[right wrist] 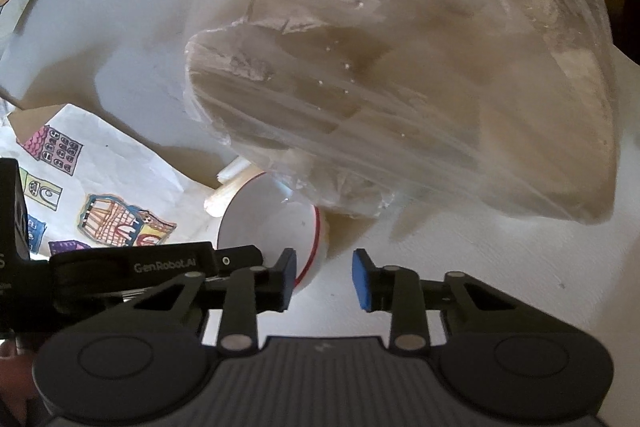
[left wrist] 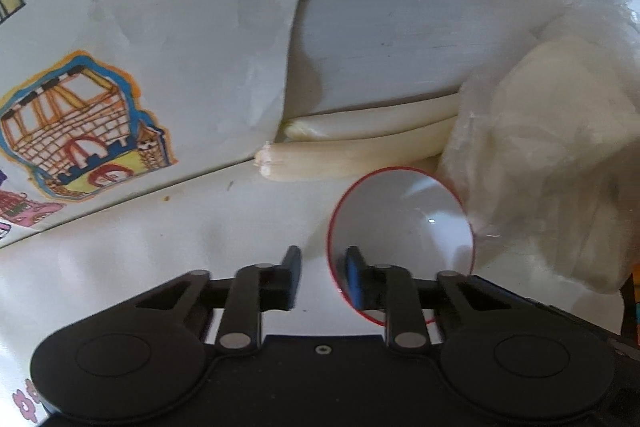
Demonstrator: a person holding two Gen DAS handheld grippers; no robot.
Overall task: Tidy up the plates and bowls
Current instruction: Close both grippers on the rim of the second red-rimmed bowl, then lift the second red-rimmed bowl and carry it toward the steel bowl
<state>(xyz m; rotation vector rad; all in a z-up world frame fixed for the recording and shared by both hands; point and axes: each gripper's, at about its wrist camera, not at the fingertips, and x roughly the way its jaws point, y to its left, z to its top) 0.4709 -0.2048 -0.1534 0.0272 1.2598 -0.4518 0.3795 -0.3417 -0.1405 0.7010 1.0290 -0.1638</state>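
White table (left wrist: 192,259) fills both views, everything sits on it. Biggest item is the plastic-wrapped bundle (right wrist: 400,87), cloudy film over what looks like stacked beige stuff, can't tell what exactly; it leans over the far rim of the bowl and looks to touch it. Next, the drawing sheet (left wrist: 120,67) with coloured houses, lying flat to the left, just clutter for this job. Two pale rolled sticks (left wrist: 360,151) poke out from under the bundle, between the sheet and the bowl, not my target. The task's thing here is the red-rimmed white bowl (left wrist: 404,219), upright on the table, empty, wedged near the bundle. My left gripper (left wrist: 322,277) sits at the bowl's near-left rim: right finger inside the bowl, left finger outside, jaws narrow, so I judge I'm pinching the wall to lift it free of the bundle. My right gripper (right wrist: 324,279) is just right of the bowl, left finger beside the outer wall, jaws partly closed with only bare table between them, holding nothing; probably there to steady or push. No plates in view. Risk: the bowl drags the plastic film when lifted.
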